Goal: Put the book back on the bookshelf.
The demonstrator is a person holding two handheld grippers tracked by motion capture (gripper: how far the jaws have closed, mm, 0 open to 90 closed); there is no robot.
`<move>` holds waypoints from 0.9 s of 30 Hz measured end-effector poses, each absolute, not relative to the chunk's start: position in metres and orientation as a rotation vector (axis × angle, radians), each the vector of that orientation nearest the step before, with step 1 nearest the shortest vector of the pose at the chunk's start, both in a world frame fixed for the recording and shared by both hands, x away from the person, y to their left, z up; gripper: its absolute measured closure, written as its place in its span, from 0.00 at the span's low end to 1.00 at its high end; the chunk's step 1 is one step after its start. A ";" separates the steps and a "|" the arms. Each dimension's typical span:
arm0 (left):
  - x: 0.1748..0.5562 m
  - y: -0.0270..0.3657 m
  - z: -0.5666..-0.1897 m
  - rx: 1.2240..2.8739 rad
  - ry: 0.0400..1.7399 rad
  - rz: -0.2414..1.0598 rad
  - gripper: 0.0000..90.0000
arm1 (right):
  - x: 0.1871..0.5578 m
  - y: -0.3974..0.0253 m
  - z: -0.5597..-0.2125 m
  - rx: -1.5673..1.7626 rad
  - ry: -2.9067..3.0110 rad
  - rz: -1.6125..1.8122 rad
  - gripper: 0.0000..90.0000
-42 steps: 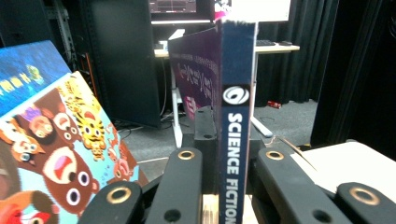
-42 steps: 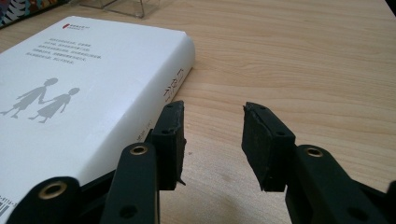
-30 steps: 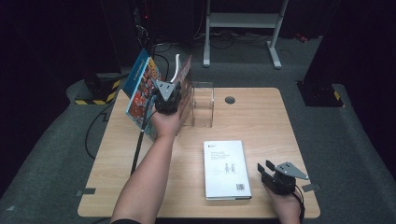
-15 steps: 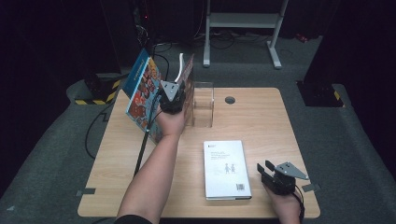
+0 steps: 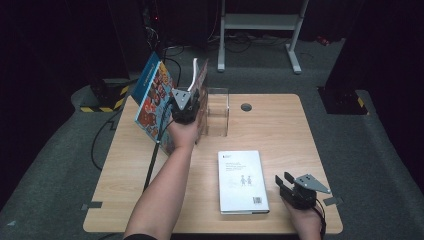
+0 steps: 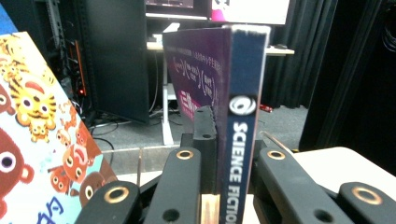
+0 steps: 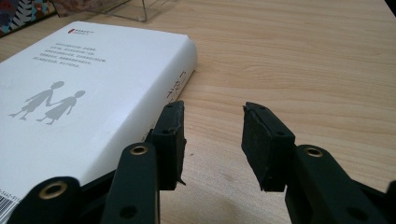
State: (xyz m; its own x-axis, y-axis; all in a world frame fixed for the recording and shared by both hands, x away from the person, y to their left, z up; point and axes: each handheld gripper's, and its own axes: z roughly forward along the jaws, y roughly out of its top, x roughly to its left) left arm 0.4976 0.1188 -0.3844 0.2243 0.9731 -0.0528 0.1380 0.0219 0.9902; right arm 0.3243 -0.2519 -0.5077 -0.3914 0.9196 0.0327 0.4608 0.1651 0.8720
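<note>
On the wooden desk [image 5: 280, 125] three books can be counted, along with one clear plastic stand [image 5: 218, 111] near the far edge and one small round grommet hole [image 5: 245, 107] just beyond it; at the far left the left gripper [image 5: 184, 106] has its jaws clamped on the spine of a dark science-fiction book [image 6: 236, 116], held upright just beside the left wall of the stand; the left gripper view shows the spine between the two black jaws, its purple cover turned to the left in that view; a second book, a colourful picture book [image 5: 152, 102] with cartoon animals on its cover, leans tilted at the desk's left edge, just left of the hand; the third, a white book [image 5: 242, 181], lies flat near the middle of the near side, cover up, with two small grey figures printed on it; the right gripper [image 5: 289, 184] rests low at the near right corner, just beside the white book's right edge, its jaws parted and holding nothing, with bare wood between them in the right gripper view.
</note>
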 end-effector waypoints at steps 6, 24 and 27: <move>0.493 0.122 -0.385 1.396 1.150 0.927 0.89 | 0.324 -0.251 -0.509 1.303 1.936 1.155 0.65; 0.493 0.126 -0.389 1.553 1.153 0.912 0.83 | 0.325 -0.248 -0.511 1.314 1.944 1.147 0.65; 0.494 0.127 -0.389 1.549 1.166 0.917 0.83 | 0.325 -0.248 -0.511 1.311 1.941 1.146 0.65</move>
